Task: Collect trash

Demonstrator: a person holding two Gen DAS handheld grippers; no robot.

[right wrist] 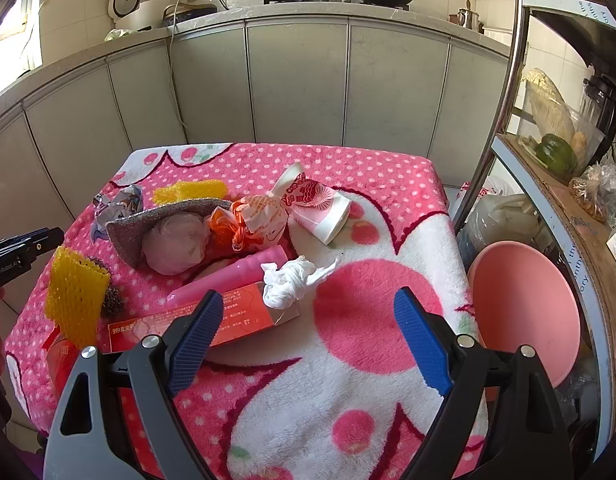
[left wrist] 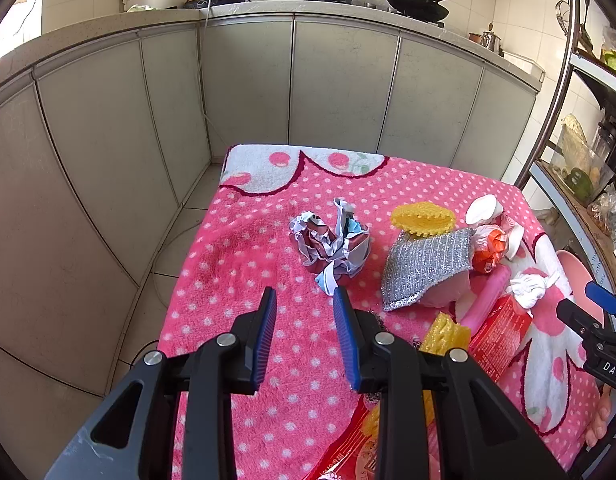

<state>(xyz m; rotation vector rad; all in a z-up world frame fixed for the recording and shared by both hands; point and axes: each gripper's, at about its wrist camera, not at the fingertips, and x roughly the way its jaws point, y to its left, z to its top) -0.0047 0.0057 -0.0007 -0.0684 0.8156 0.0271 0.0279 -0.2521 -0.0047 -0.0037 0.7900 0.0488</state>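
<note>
hovering left tool (left wrist: pixel 304 300) (parted) near crumpled paper (left wrist: pixel 329 246), no clear axis.

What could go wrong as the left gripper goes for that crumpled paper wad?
The crumpled paper wad looks wider than the gap in the left gripper, so its fingers may push it away across the fleece blanket. The silver scouring cloth lies close beside it and could snag. The right gripper, open over the white tissue, might crowd the reach.

right gripper (right wrist: pixel 306 312): fingers spread wide, empty | white crumpled tissue (right wrist: pixel 292 282): just ahead, on red box (right wrist: pixel 204 322)
</note>
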